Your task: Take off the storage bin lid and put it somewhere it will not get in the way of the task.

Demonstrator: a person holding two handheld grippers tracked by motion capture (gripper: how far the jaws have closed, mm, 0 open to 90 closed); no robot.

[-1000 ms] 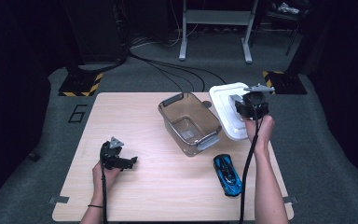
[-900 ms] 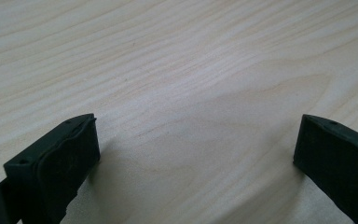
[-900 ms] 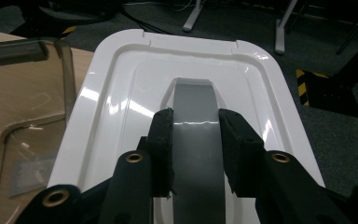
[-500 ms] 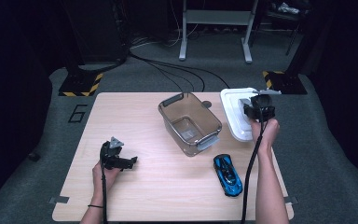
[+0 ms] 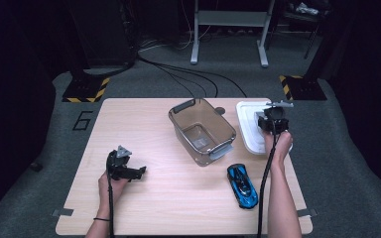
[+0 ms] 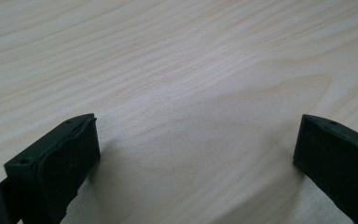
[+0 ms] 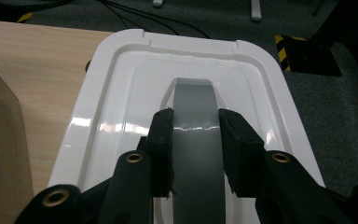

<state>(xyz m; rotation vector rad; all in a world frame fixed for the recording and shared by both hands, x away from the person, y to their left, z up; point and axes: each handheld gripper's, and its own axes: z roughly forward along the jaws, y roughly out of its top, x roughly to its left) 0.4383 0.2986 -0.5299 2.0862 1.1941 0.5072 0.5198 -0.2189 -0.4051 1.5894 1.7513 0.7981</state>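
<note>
The right gripper (image 7: 195,140) is clamping its jaws on the grey handle of the white lid (image 5: 250,130), now lying on the surface at the bin's (image 5: 202,130) 3 o'clock, so the bin is standing open, while the left gripper (image 5: 138,172) is resting with jaws apart.

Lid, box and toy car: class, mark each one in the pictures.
lid (image 7: 121,93): right gripper view, bare white rim left of the grey handle.
box (image 5: 202,130): high view, its clear floor.
toy car (image 5: 242,185): high view, blue roof.
</note>
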